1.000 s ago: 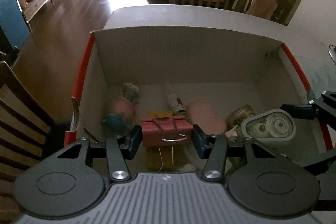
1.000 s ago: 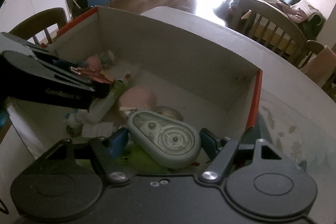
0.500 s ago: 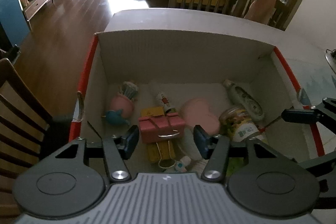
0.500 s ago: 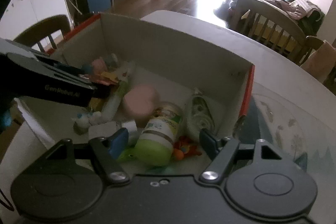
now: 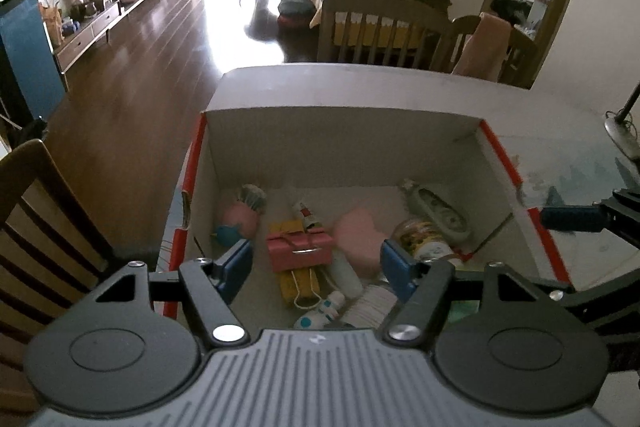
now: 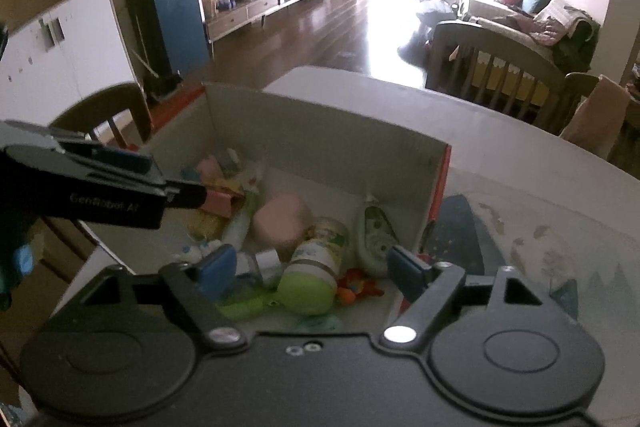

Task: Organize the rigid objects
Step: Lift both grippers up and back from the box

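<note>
Sunlit dark flooring lies beyond the tabletop (image 5: 400, 87), where both the left gripper (image 5: 316, 263) and right gripper (image 6: 310, 267) hover with jaws opening and empty above the box (image 5: 340, 143) at its corner, holding the pink binder clip (image 5: 300, 251) and correction tape (image 5: 436, 209).

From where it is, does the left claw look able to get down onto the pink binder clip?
Probably yes. The left claw is empty, its jaws opening, above the open box; the clip lies on top, nothing covering it.
</note>
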Demonstrator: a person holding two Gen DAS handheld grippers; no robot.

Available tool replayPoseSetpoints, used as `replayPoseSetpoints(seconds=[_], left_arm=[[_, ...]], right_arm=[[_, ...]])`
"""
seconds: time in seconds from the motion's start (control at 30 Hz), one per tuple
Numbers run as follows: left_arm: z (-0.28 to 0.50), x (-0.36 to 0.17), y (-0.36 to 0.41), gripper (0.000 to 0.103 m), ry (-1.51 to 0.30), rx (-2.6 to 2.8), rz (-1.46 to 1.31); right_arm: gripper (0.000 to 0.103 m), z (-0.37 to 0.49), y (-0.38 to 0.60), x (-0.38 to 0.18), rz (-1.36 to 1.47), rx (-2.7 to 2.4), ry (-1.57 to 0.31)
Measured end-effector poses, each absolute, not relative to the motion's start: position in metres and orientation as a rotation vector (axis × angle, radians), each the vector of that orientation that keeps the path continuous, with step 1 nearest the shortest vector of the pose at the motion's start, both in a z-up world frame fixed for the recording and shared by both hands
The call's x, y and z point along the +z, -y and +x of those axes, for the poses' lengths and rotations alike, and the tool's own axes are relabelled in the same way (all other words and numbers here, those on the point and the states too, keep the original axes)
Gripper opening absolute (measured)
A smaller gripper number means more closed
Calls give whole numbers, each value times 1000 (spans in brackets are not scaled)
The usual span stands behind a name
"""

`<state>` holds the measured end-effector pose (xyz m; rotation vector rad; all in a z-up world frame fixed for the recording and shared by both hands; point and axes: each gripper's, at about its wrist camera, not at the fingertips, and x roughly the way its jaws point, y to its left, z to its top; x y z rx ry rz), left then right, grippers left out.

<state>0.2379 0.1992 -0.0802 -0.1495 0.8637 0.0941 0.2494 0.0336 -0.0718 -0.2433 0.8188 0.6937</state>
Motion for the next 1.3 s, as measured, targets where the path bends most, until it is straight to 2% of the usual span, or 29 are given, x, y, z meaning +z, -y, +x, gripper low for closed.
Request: replayPoseSetpoints(seconds=[0.13,0.23,0.43,0.53,0.67,0.9,0.97,1.0,1.3], left_arm=[[225,-69,-195,70,-832,87,-146],[215,-62,-192,78,-809,86,-146],[196,-48,-184,78,-768,81,-139],[187,-43,-181,84,-747,82,-139],[174,-36,-175,84,-719,92,-127],[161,-31,-172,87,-698,89,-153],[157,-29,-171,101,-695,90,-160],[155,-28,-170,102,-690,89,-164],[140,-21,-167,103,-660,82,-204]], right_arm=[[89,242,-25,-62,-193,704,-793],[91,236,-19,-56,-161,717,-777],[98,222,-6,-41,-109,744,-727],[100,214,-1,-34,-90,754,-698],[102,208,6,-27,-64,759,-674],[103,198,14,-22,-42,752,-657],[103,196,16,-22,-28,748,-657],[103,195,17,-21,-23,745,-656],[103,183,28,-15,13,742,-643]])
